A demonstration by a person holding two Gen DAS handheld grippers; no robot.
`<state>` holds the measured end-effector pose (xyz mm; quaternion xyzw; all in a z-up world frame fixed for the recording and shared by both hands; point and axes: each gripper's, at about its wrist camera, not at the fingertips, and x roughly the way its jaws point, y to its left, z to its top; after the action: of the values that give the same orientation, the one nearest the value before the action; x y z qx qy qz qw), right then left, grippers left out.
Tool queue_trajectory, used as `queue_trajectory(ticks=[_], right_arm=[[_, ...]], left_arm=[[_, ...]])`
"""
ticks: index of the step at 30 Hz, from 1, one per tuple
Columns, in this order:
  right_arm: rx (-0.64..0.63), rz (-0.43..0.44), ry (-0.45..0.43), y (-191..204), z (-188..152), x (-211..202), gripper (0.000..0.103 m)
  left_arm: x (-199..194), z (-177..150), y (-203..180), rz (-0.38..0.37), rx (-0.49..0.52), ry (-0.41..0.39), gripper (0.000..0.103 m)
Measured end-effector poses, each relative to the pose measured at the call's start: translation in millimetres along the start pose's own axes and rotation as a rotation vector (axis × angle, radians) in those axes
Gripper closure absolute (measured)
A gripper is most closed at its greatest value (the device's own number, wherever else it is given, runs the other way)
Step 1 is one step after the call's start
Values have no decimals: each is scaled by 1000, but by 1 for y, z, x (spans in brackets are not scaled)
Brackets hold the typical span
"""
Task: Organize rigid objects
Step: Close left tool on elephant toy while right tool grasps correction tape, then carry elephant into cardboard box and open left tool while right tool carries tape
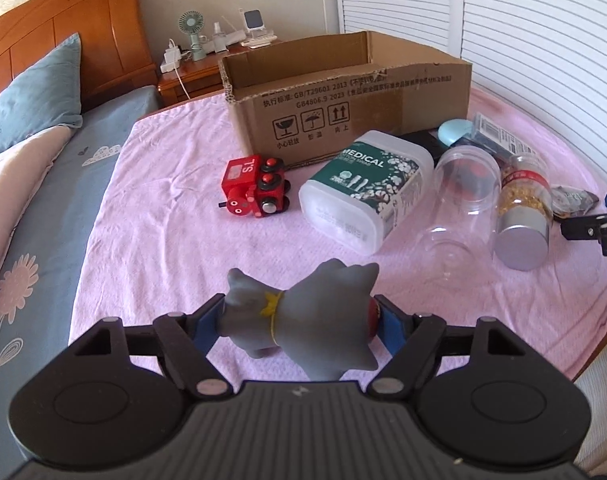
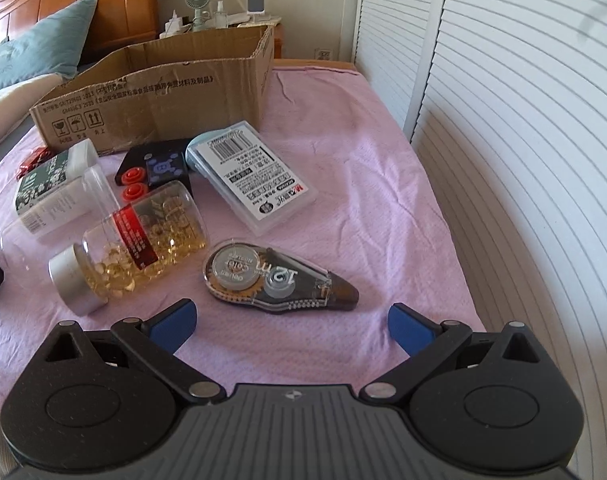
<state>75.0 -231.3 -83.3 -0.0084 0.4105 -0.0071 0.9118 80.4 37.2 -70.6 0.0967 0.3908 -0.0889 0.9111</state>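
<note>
My left gripper (image 1: 299,322) is shut on a grey rubber animal toy (image 1: 303,308) with a yellow band round its neck, held just above the pink cloth (image 1: 163,248). Ahead lie a red toy train (image 1: 255,188), a white swab box (image 1: 363,188), a clear empty jar (image 1: 459,200) and a capsule bottle (image 1: 523,208), in front of an open cardboard box (image 1: 343,120). My right gripper (image 2: 291,324) stands open just short of a correction tape dispenser (image 2: 279,276); nothing is between its fingers. The capsule bottle (image 2: 135,244) lies to its left.
A clear plastic case (image 2: 255,176), a black toy with red buttons (image 2: 155,168) and a pale blue item (image 2: 195,148) lie near the cardboard box (image 2: 163,96). White louvred doors (image 2: 503,120) run along the right. Pillows (image 1: 31,92) and a nightstand (image 1: 191,76) are at the left and back.
</note>
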Motion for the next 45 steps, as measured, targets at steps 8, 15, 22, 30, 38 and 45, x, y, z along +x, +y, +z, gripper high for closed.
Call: queue_trajectory(ticks=[8, 15, 22, 30, 38, 45], right_arm=[[24, -37, -43, 12, -10, 2, 0], [30, -36, -77, 19, -8, 8, 0], [68, -76, -89, 16, -1, 11, 11], [90, -91, -58, 15, 1, 11, 9], [101, -111, -52, 19, 1, 11, 11], [66, -108, -53, 16, 5, 9, 11]], left_arm=[[1, -2, -4, 18, -5, -18, 25], [3, -1, -2, 16, -29, -9, 25], [5, 1, -5, 31, -24, -8, 25], [3, 0, -5, 47, 7, -11, 19], [3, 1, -6, 21, 37, -10, 27], [3, 5, -4, -2, 45, 12, 29]])
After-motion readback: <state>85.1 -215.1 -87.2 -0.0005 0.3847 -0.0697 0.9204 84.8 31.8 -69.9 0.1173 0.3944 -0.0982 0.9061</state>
